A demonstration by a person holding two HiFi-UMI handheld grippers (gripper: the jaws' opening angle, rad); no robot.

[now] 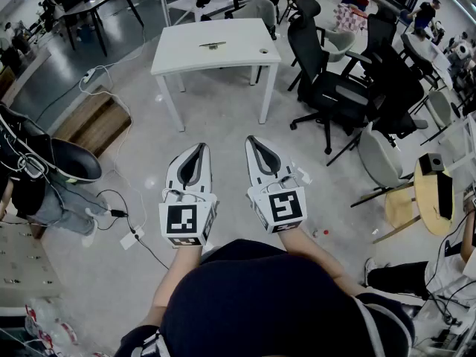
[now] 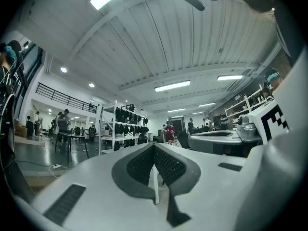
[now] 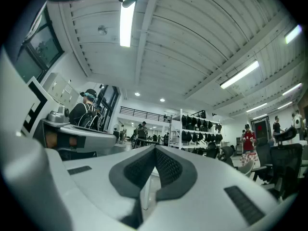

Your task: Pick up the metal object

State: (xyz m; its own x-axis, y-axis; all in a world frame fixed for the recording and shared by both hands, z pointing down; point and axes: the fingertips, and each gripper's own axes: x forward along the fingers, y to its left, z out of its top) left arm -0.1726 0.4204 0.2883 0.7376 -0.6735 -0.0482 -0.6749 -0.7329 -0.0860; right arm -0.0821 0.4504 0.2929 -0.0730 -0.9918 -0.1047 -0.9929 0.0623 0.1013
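1. Grippers: I count two. They are held side by side, a little apart, low in front of the person's body and above the floor [image 1: 223,117].
   - Left gripper [image 1: 201,146]: the jaws are clenched. In the left gripper view the two dark pads meet at the tip, with nothing between them.
   - Right gripper [image 1: 251,139]: the jaws are clenched. In the right gripper view the pads meet at the tip, and there is nothing in the loop behind them.
2. Desk [image 1: 186,54]: I count one white desk, ahead of both grippers and well apart from them. Bare floor lies between the desk and the grippers.
3. Items on the desk: I count two.
   - One metal object [image 1: 213,44], thin and dark. It lies flat toward the far middle of the top, and neither gripper touches it.
   - One small round thing [image 1: 262,50], near the right edge and apart from the metal object. I cannot tell what it is.
4. Surroundings:
   - A group of black office chairs [image 1: 338,95] stands right of the desk. The chairs overlap, so I cannot count them exactly.
   - One round wooden table [image 1: 431,195] sits at the right edge.
   - Cables [image 1: 111,198] trail over the floor at the left.
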